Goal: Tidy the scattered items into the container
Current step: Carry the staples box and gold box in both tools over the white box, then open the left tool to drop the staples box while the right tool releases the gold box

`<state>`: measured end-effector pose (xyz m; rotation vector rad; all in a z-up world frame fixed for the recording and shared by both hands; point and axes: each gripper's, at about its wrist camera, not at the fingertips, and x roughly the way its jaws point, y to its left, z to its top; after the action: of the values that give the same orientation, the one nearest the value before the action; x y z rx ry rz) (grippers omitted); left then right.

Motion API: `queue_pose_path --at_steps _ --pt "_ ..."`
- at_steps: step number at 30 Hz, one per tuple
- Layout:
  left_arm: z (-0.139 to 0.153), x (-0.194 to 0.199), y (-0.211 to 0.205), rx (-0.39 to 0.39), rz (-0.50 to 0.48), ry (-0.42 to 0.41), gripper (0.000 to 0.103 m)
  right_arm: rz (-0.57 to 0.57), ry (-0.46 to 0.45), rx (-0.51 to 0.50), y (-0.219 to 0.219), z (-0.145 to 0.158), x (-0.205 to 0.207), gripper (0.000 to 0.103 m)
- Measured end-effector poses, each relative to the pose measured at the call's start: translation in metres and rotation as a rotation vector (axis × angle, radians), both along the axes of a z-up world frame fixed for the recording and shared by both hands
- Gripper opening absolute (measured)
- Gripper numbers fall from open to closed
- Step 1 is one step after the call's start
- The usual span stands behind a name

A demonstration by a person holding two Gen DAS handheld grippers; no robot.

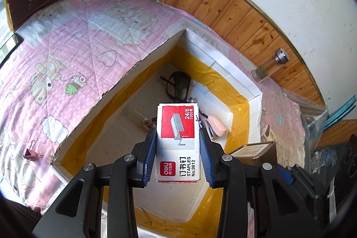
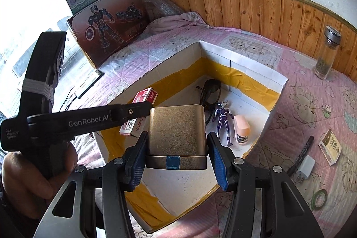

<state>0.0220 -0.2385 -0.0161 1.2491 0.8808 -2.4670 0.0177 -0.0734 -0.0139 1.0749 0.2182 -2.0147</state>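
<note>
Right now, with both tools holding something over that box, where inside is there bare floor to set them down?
The box floor is bare along its near half, beneath the tin and staples, between the yellow-taped walls. The far corner is crowded: sunglasses, a purple figure and a pink stapler lie close together.

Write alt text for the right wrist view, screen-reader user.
The right gripper holds a bronze metal tin over an open cardboard box on a pink quilted bed. Inside the box lie sunglasses, a purple action figure and a pink stapler. The left gripper holds a staples box over the same box.
</note>
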Motion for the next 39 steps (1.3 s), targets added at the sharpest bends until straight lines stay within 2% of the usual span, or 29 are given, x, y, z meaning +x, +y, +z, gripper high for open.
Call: queue_pose_path --at_steps 8,25,29,33,39 --pt "0.000 -0.033 -0.008 -0.044 -0.042 -0.032 0.038 0.063 -0.007 0.052 -0.018 -0.014 -0.001 0.053" --pt "-0.031 -0.093 -0.013 -0.138 -0.132 -0.161 0.038 0.141 -0.042 0.146 -0.046 -0.039 -0.002 0.053" --pt "-0.040 -0.101 -0.013 -0.156 -0.153 -0.192 0.038 0.149 -0.076 0.146 -0.048 -0.043 -0.005 0.053" --pt "-0.049 -0.108 -0.014 -0.164 -0.169 -0.217 0.038 0.146 -0.154 0.115 -0.048 -0.047 -0.011 0.053" --pt "-0.056 -0.118 -0.008 -0.195 -0.209 -0.250 0.038 0.144 -0.191 0.130 -0.056 -0.051 -0.010 0.053"
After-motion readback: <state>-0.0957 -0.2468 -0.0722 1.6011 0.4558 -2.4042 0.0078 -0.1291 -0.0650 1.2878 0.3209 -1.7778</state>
